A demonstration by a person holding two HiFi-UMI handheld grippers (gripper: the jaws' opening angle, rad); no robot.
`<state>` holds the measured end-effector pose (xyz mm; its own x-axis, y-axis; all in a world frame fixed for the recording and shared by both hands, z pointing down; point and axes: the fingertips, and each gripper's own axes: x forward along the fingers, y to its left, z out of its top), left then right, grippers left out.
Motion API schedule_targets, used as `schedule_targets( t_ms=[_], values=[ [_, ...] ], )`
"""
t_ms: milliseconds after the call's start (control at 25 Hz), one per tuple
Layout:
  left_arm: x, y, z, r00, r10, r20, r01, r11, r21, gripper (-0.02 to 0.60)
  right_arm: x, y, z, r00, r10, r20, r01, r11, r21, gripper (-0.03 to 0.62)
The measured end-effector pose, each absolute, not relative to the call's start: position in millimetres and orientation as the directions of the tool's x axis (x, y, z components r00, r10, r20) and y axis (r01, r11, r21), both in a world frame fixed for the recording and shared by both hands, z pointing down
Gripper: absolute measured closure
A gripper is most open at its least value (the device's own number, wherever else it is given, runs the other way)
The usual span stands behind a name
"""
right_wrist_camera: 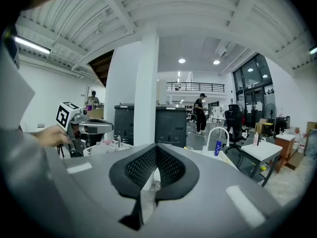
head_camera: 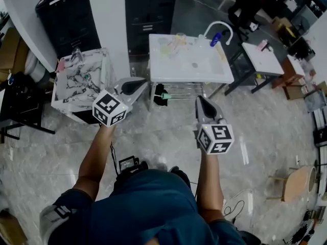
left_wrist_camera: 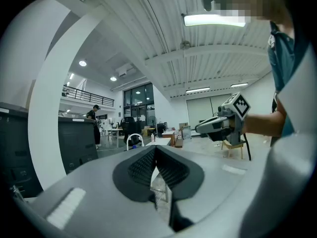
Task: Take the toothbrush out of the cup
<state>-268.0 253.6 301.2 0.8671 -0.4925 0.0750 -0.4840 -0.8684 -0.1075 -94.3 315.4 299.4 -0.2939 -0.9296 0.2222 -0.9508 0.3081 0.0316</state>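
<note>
Polished grey floor in an open workshop, with a white sink table (head_camera: 191,68) ahead. The left gripper (head_camera: 139,84) and right gripper (head_camera: 201,103) are both closed tight and empty. Outstretched forearms aim them at the table, well short of the cup (head_camera: 180,37) near its far edge. The toothbrush is too small to tell.

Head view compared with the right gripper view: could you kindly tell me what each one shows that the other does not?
Only the head view: the person's blue shirt, the marker cube on the right tongs, and a wooden chair.
Only the right gripper view: the ceiling, a white pillar, a distant standing person, and the right tongs closed with nothing between them.
Both: the left tongs, the white faucet and the blue bottle beside it.
</note>
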Motion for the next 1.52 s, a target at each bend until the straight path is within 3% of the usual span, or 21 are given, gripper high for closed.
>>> schedule_targets(
  t_ms=[680, 1520],
  values=[
    [-224, 198, 322, 0.821, -0.549, 0.158, -0.541, -0.836, -0.093, 0.583, -46, 235, 321, -0.389, -0.898, 0.206, -0.921, 0.381, -0.082, 0.589],
    [-108, 97, 331, 0.689, -0.692, 0.217, -0.687, -0.718, -0.110, 0.583, 83, 111, 329, -0.561, -0.807, 0.184, -0.828, 0.551, -0.108, 0.589]
  ],
)
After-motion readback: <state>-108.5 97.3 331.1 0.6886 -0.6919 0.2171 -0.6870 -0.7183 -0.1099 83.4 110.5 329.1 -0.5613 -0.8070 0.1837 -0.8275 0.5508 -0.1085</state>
